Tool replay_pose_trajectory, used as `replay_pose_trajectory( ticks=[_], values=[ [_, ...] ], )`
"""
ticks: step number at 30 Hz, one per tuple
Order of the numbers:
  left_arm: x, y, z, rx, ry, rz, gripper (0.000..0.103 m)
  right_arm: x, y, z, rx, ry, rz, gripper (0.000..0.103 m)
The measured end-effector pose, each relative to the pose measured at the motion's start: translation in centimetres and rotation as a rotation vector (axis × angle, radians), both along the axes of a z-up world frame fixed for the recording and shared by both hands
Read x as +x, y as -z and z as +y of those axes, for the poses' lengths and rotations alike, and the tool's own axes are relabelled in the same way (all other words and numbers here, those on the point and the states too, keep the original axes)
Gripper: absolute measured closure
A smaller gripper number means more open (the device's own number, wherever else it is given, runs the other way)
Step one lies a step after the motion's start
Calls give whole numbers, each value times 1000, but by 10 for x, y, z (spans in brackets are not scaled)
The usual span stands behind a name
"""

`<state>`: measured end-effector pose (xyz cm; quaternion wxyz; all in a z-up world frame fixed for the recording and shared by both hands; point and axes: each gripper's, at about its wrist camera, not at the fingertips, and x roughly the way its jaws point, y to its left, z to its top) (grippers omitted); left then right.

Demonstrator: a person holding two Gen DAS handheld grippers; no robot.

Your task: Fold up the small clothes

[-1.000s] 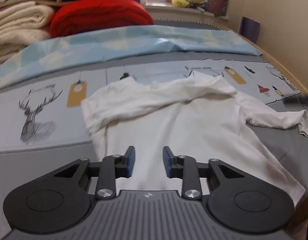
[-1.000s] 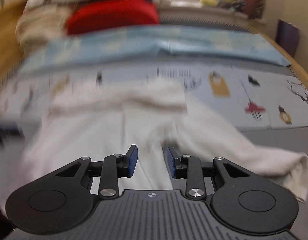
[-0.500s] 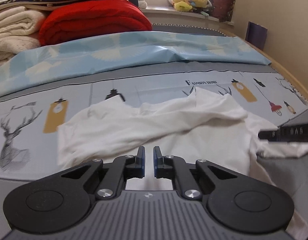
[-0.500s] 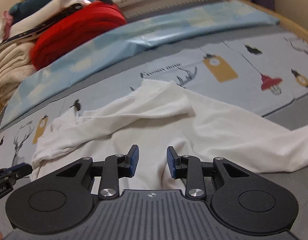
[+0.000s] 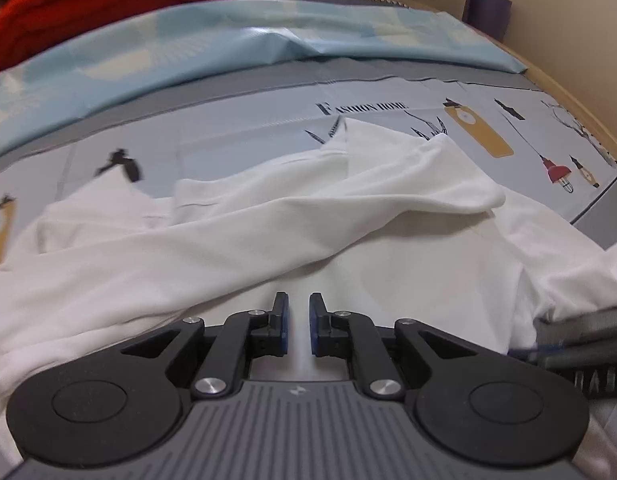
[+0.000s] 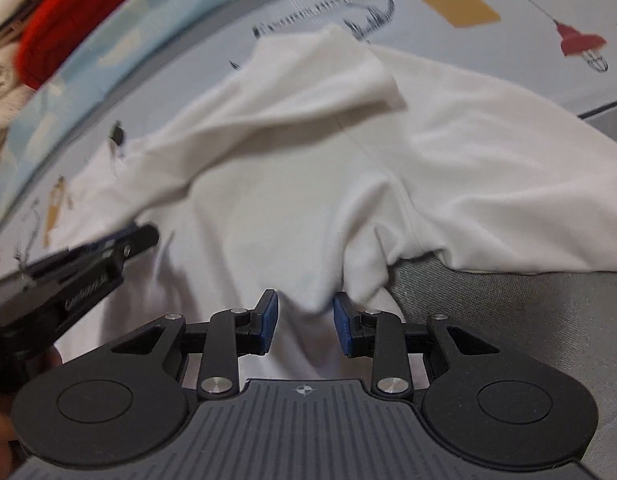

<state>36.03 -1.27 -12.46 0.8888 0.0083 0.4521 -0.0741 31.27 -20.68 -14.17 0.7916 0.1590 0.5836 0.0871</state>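
Rumpled white shirt [image 5: 292, 240] on printed sheet [image 5: 236, 128], left tool [image 5: 298, 312] narrow, right tool [image 6: 304, 312] wide

Left gripper [image 5: 298, 318] sits low at frame centre, jaws narrowly parted; right gripper [image 6: 304, 322] likewise low, jaws wider apart.

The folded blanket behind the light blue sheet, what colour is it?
Red; the thick folded blanket shows best in the left wrist view.

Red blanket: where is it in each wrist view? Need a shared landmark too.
Left wrist: red blanket at top left, behind the blue sheet.
Right wrist: red blanket at top left, blurred.
Shared landmark: white shirt, centre in both.
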Motion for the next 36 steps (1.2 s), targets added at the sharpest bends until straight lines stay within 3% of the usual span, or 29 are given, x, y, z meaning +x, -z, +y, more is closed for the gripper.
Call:
replay_pose_trajectory(
  ticks=[5,8,12,14,17,18,21,23,25,26,27,32,36],
  values=[
    [35,1,8,-52,-30,-15,92,-1,0,4,-9,-20,5,72],
    [52,-16,32,-101,-144,-99,91,3,1,1,-3,-22,12,72],
    [62,-21,58,-163,-258,-111,88,6,1,6,-19,-31,9,72],
    [60,-17,57,-187,-231,-107,86,7,0,10,-34,-35,4,72],
    [56,-13,43,-237,-110,-115,81,8,0,16,-57,-36,-3,71],
    [57,-11,36,-217,-81,-111,79,8,-1,19,-66,-38,-6,70],
    [58,4,16,-80,-55,-94,61,7,-1,23,-79,-45,-12,69],
    [59,13,9,5,-63,-91,58,7,-1,23,-76,-47,-12,68],
    [59,19,7,42,-60,-81,66,7,-2,18,-69,-48,-10,68],
    [58,18,8,43,-63,-90,78,6,-1,16,-68,-49,-9,68],
    [57,16,11,40,-68,-90,99,6,-2,16,-68,-50,-8,68],
    [41,-24,40,38,-138,-155,99,10,-2,23,-96,-51,-1,68],
    [2,-69,96,42,-273,-190,99,10,-3,29,-112,-54,0,65]
  ],
)
